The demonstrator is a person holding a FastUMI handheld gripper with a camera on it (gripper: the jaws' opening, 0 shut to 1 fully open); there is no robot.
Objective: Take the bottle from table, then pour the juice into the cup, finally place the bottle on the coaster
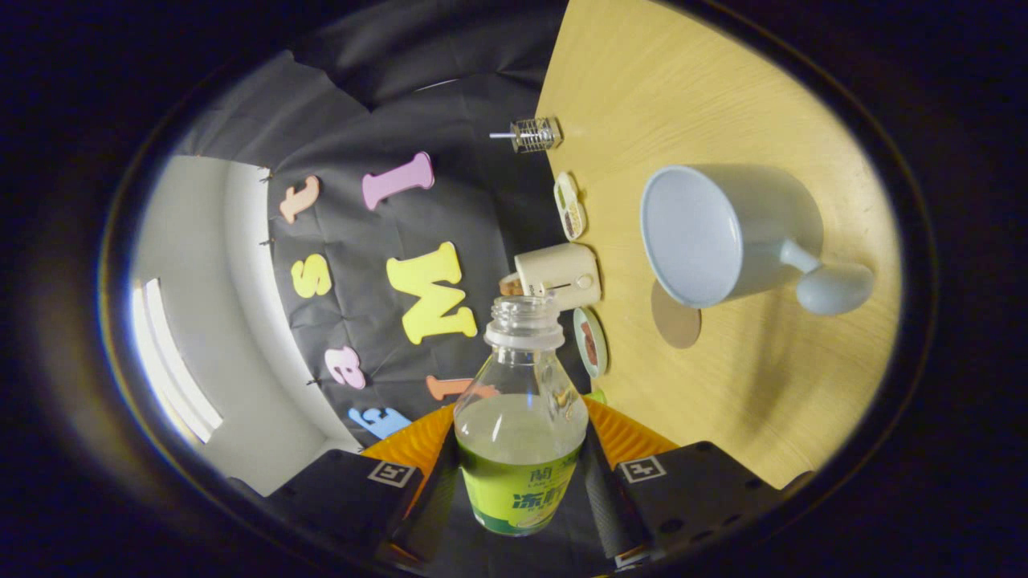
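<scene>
My gripper (520, 482) is shut on a clear plastic bottle (520, 417), one finger on each side of its green label. The bottle has no cap and holds pale juice up to its shoulder. Its open neck (525, 315) points away from the fingers. The whole view is rolled, so the wooden table (723, 417) stands along the right. A pale blue-grey cup (727, 234) with a knobbed handle stands on it beyond the bottle's mouth and to its right, apart from it. Its inside looks dry. A round brown coaster (675, 317) lies by the cup's base, partly covered by it.
A cream toaster (562, 277) stands at the table's far edge just behind the bottle's neck. Two small dishes (570, 207) (590, 341) flank it there. A small glass jar (534, 134) sits further along that edge. Black cloth and a white wall lie beyond.
</scene>
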